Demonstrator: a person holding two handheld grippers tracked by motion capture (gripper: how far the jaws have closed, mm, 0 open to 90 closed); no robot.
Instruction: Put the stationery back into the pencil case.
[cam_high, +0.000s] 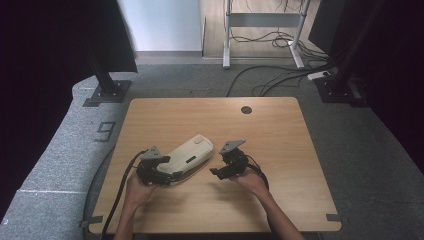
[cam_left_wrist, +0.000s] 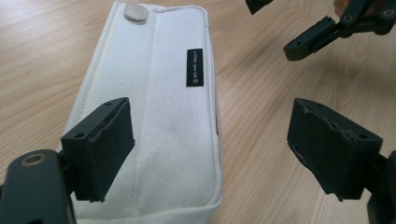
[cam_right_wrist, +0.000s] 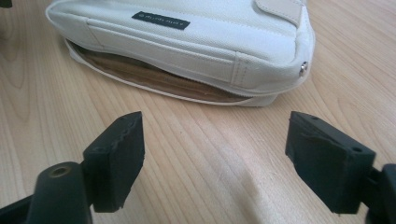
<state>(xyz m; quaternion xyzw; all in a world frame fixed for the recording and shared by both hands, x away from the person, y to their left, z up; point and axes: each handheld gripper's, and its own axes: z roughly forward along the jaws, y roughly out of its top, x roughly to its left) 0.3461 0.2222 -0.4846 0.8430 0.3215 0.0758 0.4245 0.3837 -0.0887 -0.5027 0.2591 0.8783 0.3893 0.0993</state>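
A white fabric pouch with a small black label lies aslant on the wooden table. Its long side gapes a little along the zip, showing a tan lining. My left gripper is at the pouch's near end and stands open: one pad hovers over the white top, the other pad is over bare wood beside it. My right gripper is open a short way to the pouch's right, pointing at the gaping side, with nothing between its fingers. It also appears in the left gripper view as the right gripper.
A round cable hole sits near the table's far edge. Black stand bases rest on the grey carpet at both far corners, and loose cables run behind the table. A "9" mark is on the floor at left.
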